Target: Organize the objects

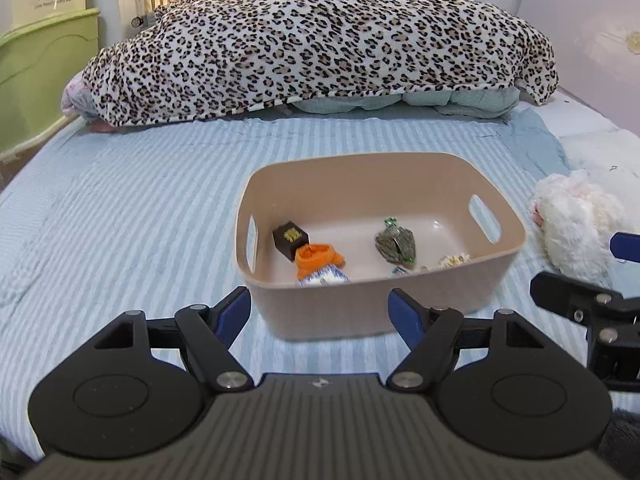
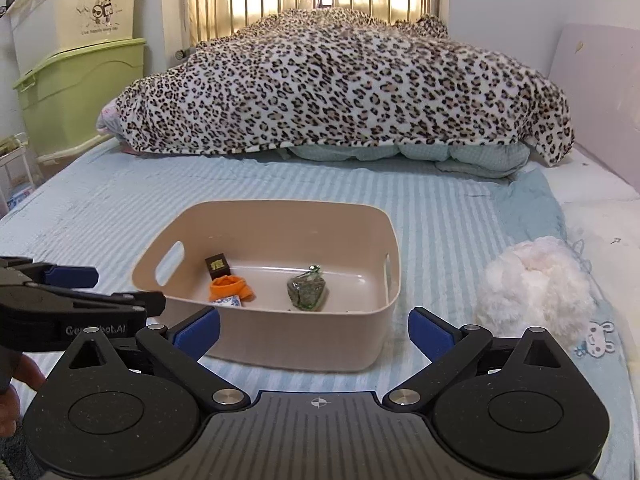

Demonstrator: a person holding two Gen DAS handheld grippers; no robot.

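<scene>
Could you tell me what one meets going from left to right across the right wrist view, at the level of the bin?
left gripper → beige bin, holding the orange pouch then the green wrapped item → white fluffy plush.

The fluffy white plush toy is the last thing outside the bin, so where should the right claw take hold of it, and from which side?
Grip the fluffy white plush toy across its rounded upper bulk, coming from above. It lies low on the striped blue bedsheet, right of the beige plastic bin, with no handle showing; its soft pile should compress between the open right claw fingers.
</scene>
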